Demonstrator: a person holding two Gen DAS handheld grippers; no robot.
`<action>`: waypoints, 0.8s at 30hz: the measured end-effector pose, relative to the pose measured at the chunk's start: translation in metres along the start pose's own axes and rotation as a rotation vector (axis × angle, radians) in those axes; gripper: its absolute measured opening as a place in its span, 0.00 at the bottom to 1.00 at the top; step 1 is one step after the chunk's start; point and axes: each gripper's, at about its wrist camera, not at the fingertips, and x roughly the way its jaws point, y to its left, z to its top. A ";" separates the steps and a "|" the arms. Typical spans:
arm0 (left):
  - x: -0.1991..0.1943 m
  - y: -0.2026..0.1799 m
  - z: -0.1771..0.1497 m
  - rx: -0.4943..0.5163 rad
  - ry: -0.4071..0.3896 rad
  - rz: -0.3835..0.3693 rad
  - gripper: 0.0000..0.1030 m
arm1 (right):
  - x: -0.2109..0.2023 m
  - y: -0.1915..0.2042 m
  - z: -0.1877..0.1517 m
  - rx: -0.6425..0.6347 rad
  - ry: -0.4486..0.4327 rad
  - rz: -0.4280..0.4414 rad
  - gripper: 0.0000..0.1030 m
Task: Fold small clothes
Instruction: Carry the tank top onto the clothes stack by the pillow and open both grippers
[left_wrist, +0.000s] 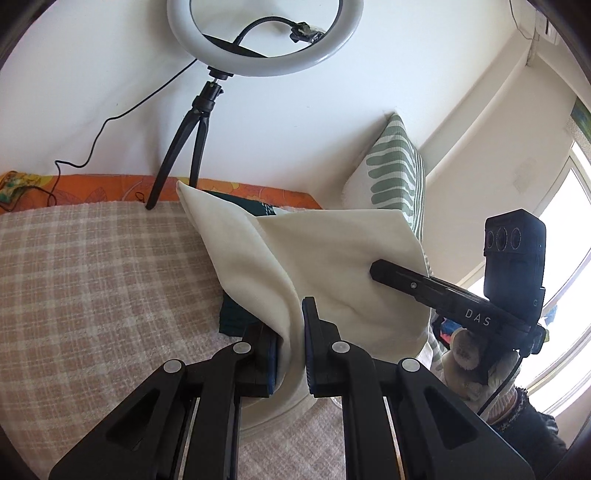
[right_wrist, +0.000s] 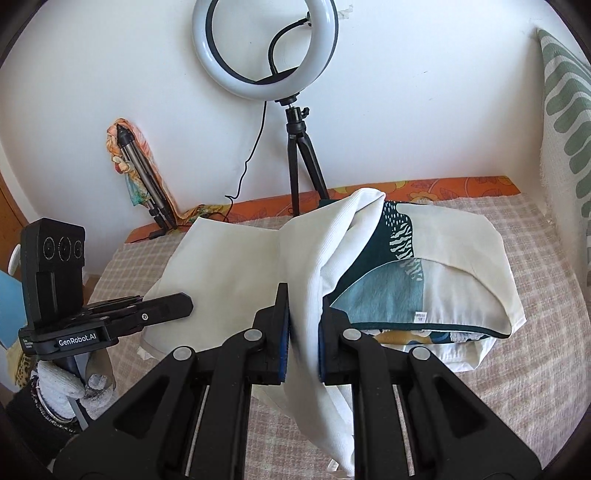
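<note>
A cream-white cloth (left_wrist: 332, 266) hangs lifted between both grippers above a checked bedspread (left_wrist: 92, 277). My left gripper (left_wrist: 291, 343) is shut on a bunched edge of the cloth. My right gripper (right_wrist: 303, 325) is shut on another bunched part of the same cloth (right_wrist: 229, 258). In the right wrist view the cloth drapes partly over a folded printed garment (right_wrist: 424, 280) with teal, white and dark green pattern lying on the bed. The right gripper also shows in the left wrist view (left_wrist: 380, 273), and the left gripper in the right wrist view (right_wrist: 186, 304).
A ring light on a black tripod (right_wrist: 303, 147) stands at the back of the bed by the white wall. A second folded tripod (right_wrist: 144, 177) leans at the back left. A green-striped pillow (left_wrist: 399, 173) stands at the right. An orange patterned sheet (right_wrist: 424, 186) edges the bed.
</note>
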 end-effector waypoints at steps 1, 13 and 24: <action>0.009 -0.001 0.007 0.002 -0.004 0.002 0.10 | 0.002 -0.008 0.005 0.002 -0.008 -0.005 0.12; 0.114 -0.024 0.044 0.122 0.005 0.140 0.10 | 0.051 -0.110 0.046 0.020 -0.017 -0.099 0.12; 0.159 -0.021 0.034 0.160 0.066 0.258 0.10 | 0.104 -0.156 0.036 0.017 0.082 -0.242 0.13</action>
